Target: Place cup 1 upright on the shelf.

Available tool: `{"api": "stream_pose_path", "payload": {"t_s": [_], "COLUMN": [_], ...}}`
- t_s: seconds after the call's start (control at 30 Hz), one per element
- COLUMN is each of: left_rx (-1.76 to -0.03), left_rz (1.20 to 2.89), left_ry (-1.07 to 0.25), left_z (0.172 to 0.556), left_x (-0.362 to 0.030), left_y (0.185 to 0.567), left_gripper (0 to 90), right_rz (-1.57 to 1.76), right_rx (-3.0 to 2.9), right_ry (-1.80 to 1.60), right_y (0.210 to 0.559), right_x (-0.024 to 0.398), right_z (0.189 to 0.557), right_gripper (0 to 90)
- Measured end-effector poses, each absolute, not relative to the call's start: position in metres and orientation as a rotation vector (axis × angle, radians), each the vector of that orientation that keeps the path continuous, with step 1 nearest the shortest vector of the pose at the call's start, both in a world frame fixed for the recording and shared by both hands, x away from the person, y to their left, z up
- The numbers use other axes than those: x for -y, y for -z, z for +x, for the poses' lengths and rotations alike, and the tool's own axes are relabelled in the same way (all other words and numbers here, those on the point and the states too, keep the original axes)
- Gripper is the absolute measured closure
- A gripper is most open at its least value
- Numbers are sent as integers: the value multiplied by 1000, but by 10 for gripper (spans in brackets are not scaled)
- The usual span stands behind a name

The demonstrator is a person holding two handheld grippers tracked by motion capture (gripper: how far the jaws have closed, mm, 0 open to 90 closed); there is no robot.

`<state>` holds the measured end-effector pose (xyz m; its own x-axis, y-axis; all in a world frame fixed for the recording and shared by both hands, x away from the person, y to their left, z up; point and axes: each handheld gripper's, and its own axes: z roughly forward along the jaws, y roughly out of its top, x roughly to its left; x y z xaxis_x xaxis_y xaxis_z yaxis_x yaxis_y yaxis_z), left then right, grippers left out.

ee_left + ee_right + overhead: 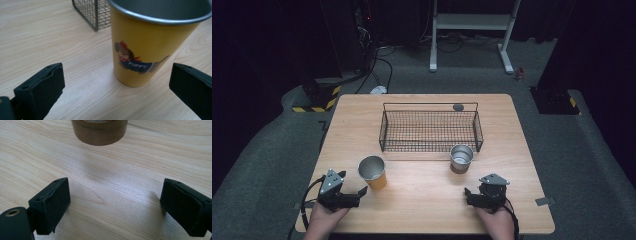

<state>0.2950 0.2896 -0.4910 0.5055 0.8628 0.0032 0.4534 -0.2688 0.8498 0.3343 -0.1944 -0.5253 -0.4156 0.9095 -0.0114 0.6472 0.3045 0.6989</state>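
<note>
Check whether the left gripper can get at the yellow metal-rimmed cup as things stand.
Probably yes: the left gripper is open, and the yellow metal-rimmed cup stands just ahead on bare wooden table, nothing between.

"PUPPY" on yellow cup [140, 50], dog picture

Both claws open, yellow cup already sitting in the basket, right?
Not quite. Both claws, left and right, are open, but the yellow cup stands on the table in front of the basket, not in it. The high view shows this.
</note>
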Motion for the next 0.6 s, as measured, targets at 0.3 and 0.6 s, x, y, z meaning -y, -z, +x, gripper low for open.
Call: {"api": "stream_pose_path", "payload": {"t_s": [0.3,0.6], "left_rx": [-1068,-1053], "left_rz": [1870,1867], "left_ry": [-604,-602], "left_z": [293,294], "left_x": [-280,-274], "left_y": [486,485], "left_gripper": [5,5], "right_rz": [1394,1395], "right_rx": [-2169,-2169], "right_ry": [-875,-875], "right_y": [525,525], "right_x": [194,194], "right_z": [334,334], "right_gripper": [92,92]}}
